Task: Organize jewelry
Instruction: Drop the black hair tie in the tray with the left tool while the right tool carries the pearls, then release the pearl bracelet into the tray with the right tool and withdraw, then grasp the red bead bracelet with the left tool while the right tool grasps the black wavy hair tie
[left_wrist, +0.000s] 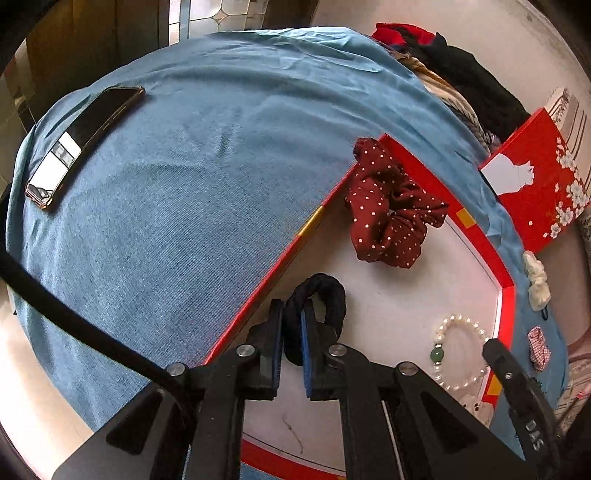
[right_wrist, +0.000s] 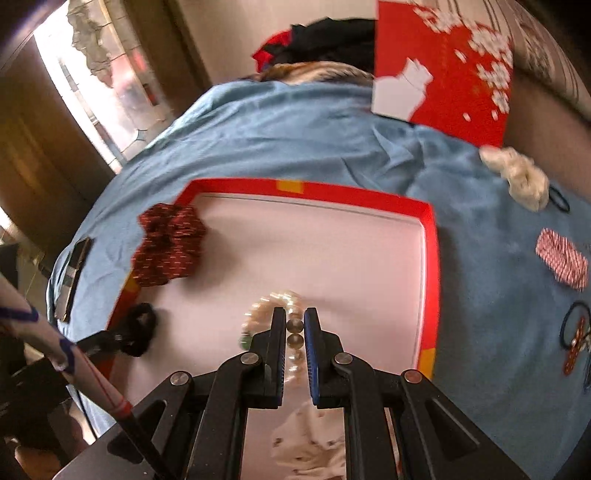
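Note:
A red-rimmed box (left_wrist: 402, 155) with a white floor lies open on the blue cloth. My left gripper (left_wrist: 291, 314) is shut on a black hair tie (left_wrist: 328, 295) just above the box floor near its left rim; it also shows in the right wrist view (right_wrist: 138, 328). A dark red dotted scrunchie (left_wrist: 388, 206) lies in the box's far corner. My right gripper (right_wrist: 294, 319) is shut on a pearl bracelet (right_wrist: 275, 301) with a green bead (left_wrist: 437, 355), low over the box floor (right_wrist: 314, 251).
A phone (left_wrist: 81, 144) lies on the blue cloth (left_wrist: 184, 184) at the left. The red flowered lid (right_wrist: 443, 62) leans at the back right. A cream scrunchie (right_wrist: 517, 173), a red-white checked tie (right_wrist: 561, 258) and dark elastic bands (right_wrist: 572, 328) lie on the cloth right of the box.

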